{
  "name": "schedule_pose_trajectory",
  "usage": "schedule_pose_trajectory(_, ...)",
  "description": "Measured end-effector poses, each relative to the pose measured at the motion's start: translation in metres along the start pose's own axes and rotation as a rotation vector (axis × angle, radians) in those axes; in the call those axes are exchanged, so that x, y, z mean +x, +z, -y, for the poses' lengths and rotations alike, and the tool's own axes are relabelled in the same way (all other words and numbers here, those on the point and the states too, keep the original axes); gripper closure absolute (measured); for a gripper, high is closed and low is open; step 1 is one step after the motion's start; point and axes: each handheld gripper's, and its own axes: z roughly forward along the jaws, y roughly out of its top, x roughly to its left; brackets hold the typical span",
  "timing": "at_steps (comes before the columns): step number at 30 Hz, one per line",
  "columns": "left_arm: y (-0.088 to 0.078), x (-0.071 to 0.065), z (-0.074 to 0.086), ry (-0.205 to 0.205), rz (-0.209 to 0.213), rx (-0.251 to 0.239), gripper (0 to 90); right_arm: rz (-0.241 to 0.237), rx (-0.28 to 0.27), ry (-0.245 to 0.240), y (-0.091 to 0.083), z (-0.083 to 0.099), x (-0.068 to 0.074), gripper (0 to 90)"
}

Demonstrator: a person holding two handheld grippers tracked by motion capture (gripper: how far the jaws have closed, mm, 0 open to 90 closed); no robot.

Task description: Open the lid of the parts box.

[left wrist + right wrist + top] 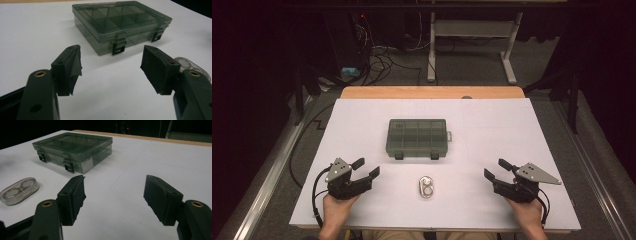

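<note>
Small clear case (426, 187) flat, long axis toward compartment box (417, 136).

A: Left gripper view: small clear case (191, 65) sits just behind the left gripper's (111, 68) right-hand pad, which covers its near part. Only the two round cells show.

B: Compartment box (120, 21) contents?

A: Can't tell, the smoked lid is too dark. In the right gripper view its far left corner (35, 144) blurs into shadow, and the label on the wall facing the right gripper (114, 195) is too small to read.

B: Forearms?

A: Cut by the high view's bottom edge.
</note>
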Motion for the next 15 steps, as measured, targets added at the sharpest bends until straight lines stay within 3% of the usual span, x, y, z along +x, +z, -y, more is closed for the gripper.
schedule_pose_trajectory(15, 0.006, -0.003, -0.002, 0.013, 0.009, -0.002, 34.5, -0.025, -0.011, -0.014, 0.013, -0.005, 0.009, 34.4)
